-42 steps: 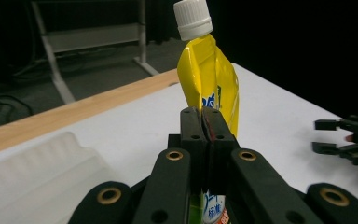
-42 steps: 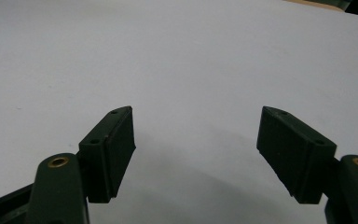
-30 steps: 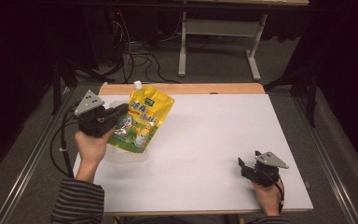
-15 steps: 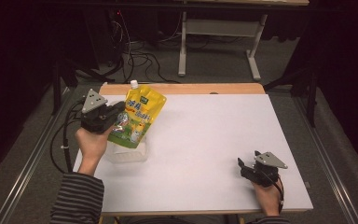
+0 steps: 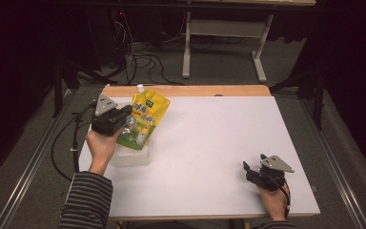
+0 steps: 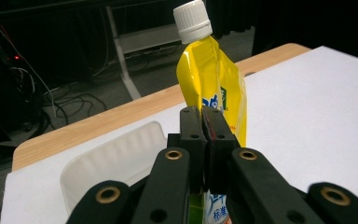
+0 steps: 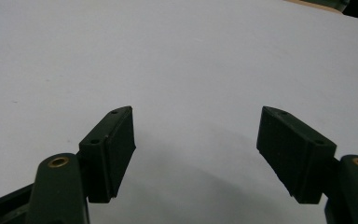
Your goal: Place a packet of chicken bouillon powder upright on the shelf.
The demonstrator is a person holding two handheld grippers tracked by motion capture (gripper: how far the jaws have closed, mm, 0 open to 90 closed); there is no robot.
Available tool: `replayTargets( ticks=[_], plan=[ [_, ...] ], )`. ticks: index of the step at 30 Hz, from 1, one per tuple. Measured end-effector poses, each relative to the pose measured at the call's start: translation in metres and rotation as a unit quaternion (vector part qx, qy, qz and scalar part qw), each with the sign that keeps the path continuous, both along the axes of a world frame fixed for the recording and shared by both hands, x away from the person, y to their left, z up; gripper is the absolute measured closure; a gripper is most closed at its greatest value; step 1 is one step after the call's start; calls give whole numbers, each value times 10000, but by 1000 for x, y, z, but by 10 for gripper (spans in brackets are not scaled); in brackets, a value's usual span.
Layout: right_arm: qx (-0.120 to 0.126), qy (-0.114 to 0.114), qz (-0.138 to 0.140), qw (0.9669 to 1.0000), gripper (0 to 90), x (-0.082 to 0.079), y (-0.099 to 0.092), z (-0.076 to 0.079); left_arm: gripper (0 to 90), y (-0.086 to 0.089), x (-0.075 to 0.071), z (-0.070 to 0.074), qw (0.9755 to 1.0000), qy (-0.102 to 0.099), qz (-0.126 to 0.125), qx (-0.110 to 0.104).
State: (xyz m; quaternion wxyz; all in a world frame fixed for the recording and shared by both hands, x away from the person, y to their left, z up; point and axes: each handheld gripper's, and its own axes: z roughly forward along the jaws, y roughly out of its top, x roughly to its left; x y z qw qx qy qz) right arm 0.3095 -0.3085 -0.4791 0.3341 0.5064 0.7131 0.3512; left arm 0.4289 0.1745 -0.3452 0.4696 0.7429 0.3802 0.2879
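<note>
Pouch (image 5: 144, 119) and left hand-held gripper (image 5: 124, 120) have come down together over the last second: in the earlier high view the yellow pouch was held higher and farther from the person, and now it hangs lower, its bottom edge just over, perhaps touching, the clear plastic tray (image 5: 140, 157) at the near left of the counter (image 5: 219, 143). The pouch is also turned more upright than before, with its white cap (image 6: 192, 21) pointing up and away. In the left gripper view the two black jaws are pressed together on the pouch's thin side edge, clamping it, and the ribbed rim of the tray (image 6: 116, 156) lies just beneath and to one side.

My reading is that the pouch is being lowered into the tray and the placement is close to done; what remains is to settle it inside the rim and let go. Because the grip is on a floppy edge, the pouch could swing or flop over the tray wall once released.

Right hand-held gripper (image 5: 255, 172) has kept its place near the front right corner of the counter, well apart from the pouch. Its jaws stand wide with nothing between them, bare white counter (image 7: 191, 70) showing in the gap.
</note>
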Motion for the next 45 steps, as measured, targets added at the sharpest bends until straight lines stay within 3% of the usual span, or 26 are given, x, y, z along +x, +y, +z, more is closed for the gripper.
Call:
replayTargets(
  ticks=[3, 13, 23, 26, 29, 34, 37, 43, 45],
  plan=[
    [-11, 4, 1, 10000, 280, 0, 1, 0, 876, 5, -4, -8, 10000, 48, 11, -44],
    [-46, 30, -13, 10000, 280, 0, 1, 0, 848, 16, -20, -10, 9996, 268, -21, -15],
    [-88, 37, 8, 10000, 280, 1, 1, 0, 865, 17, -30, -2, 9986, 452, 40, 287],
    [-97, 34, 10, 9999, 280, 1, 2, 0, 882, 15, -30, -3, 9987, 380, 75, 338],
    [-105, 31, 11, 9999, 280, 1, 2, 0, 899, 11, -28, -7, 9992, 289, 105, 247],
    [-93, 28, 20, 10000, 280, 1, 2, 0, 900, 10, -17, -6, 9994, 260, 237, 45],
    [-85, 28, 16, 10000, 280, 0, 1, 0, 900, 7, -14, -6, 9992, 34, 353, -163],
    [-82, 15, 6, 10000, 280, 0, 1, 0, 893, 3, -20, -18, 9987, -231, 418, -189],
    [-79, 22, 6, 10000, 279, 0, 1, 0, 880, 8, -28, -22, 9991, -160, 358, -190]
  ],
)
